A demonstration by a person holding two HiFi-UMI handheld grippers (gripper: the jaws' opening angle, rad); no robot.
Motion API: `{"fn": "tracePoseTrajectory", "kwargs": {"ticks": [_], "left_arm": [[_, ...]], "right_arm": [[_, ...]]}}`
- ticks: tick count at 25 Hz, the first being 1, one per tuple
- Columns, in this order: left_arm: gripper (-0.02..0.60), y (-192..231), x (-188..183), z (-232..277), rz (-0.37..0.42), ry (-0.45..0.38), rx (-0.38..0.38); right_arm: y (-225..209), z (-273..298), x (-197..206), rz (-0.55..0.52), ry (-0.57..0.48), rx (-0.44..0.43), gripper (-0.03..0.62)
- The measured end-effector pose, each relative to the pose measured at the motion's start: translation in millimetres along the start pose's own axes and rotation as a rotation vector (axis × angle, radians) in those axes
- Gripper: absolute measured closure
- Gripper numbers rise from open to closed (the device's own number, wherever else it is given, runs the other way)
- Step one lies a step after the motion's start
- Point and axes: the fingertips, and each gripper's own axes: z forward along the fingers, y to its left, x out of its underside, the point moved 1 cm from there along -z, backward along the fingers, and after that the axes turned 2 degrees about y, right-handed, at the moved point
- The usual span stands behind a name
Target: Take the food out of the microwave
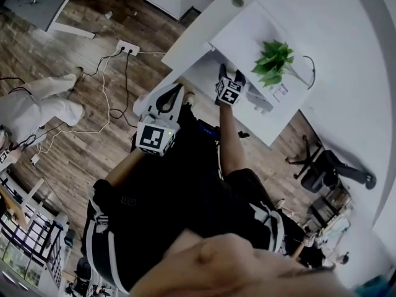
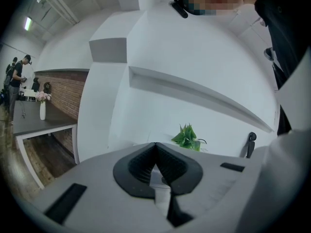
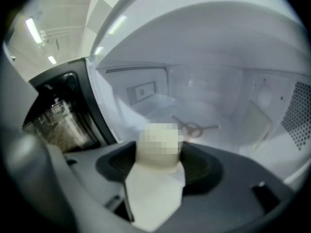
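Right gripper [image 3: 158, 155] is clamping its jaws on a pale lump [image 3: 153, 193], seemingly the food, lying lengthwise between them at the open microwave's [image 3: 214, 96] mouth; left gripper [image 2: 156, 168] is hanging back, jaws together, empty.

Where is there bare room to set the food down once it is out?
The white top is bare beside the potted plant, toward the round hole. Crowded around the right claw gripping pale food, and the card.
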Motion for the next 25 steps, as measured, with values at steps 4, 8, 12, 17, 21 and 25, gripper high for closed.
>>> {"fn": "tracePoseTrajectory", "kwargs": {"ticks": [4, 8, 12, 17, 21, 25], "left_arm": [[0.550, 2, -2, -9, 0.000, -0.006, 0.018], [0.549, 5, -3, -20, 0.017, -0.009, 0.043], [0.549, 7, -4, -31, 0.015, -0.012, 0.066], [0.550, 7, -2, -47, 0.037, -0.020, 0.107], [0.549, 8, -1, -59, 0.059, -0.027, 0.144], [0.549, 6, -1, -71, 0.064, -0.039, 0.190]], "right_arm": [[3, -14, 4, 0.018, -0.004, 0.016, 0.301], [7, -28, 10, 0.047, -0.007, 0.027, 0.301], [12, -43, 19, 0.077, -0.022, 0.041, 0.301], [19, -64, 29, 0.102, -0.041, 0.060, 0.301], [28, -83, 34, 0.125, -0.067, 0.071, 0.301], [38, -106, 39, 0.140, -0.082, 0.093, 0.301]]}}
